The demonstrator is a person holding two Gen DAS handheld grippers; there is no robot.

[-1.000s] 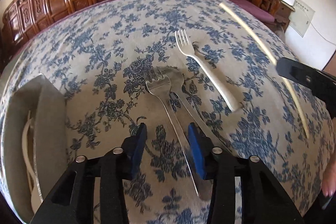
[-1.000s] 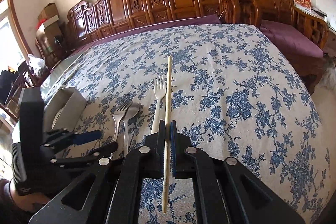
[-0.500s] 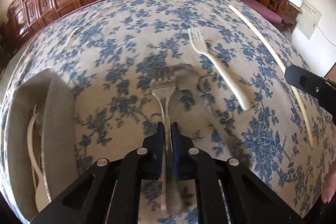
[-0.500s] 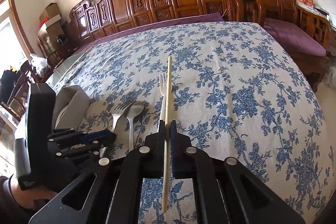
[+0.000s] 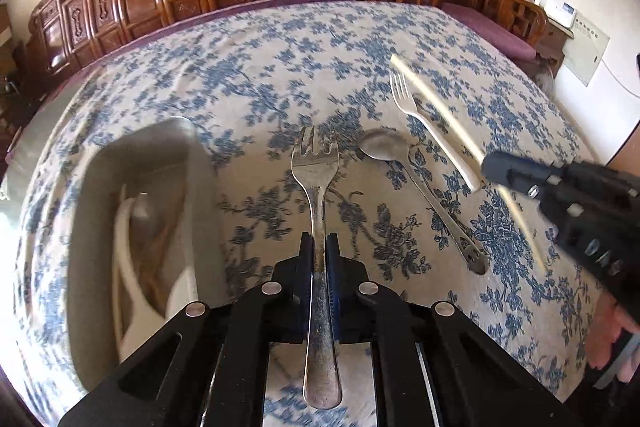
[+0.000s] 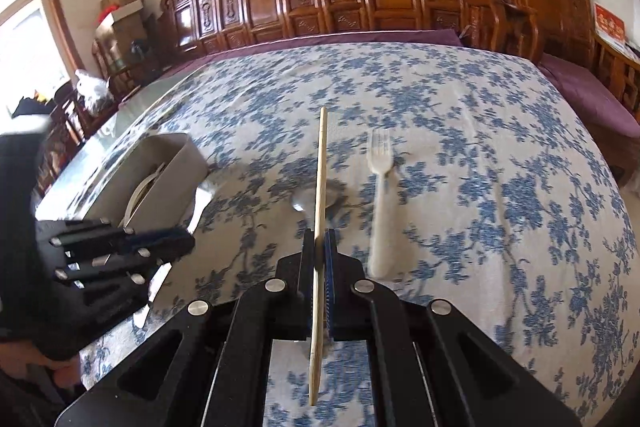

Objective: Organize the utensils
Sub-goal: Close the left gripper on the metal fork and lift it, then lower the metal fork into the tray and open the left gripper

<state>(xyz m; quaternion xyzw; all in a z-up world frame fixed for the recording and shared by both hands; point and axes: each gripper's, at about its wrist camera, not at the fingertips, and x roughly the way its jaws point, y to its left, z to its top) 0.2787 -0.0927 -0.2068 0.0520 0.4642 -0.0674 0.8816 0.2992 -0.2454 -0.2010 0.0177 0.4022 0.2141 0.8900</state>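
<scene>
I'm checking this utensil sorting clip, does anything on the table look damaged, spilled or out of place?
Nothing looks damaged or spilled. A steel spoon and a white plastic fork lie loose and slanted on the blue floral tablecloth, outside the grey utensil tray. That is unsorted rather than odd.

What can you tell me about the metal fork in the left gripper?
The metal fork is silvery steel, dull and a bit tarnished along its handle, with four short tines on a broad head. The left gripper is shut on its neck, tines pointing away from the camera, handle running back between the fingers. It looks lifted off the blue floral tablecloth, touching only the pads.
</scene>
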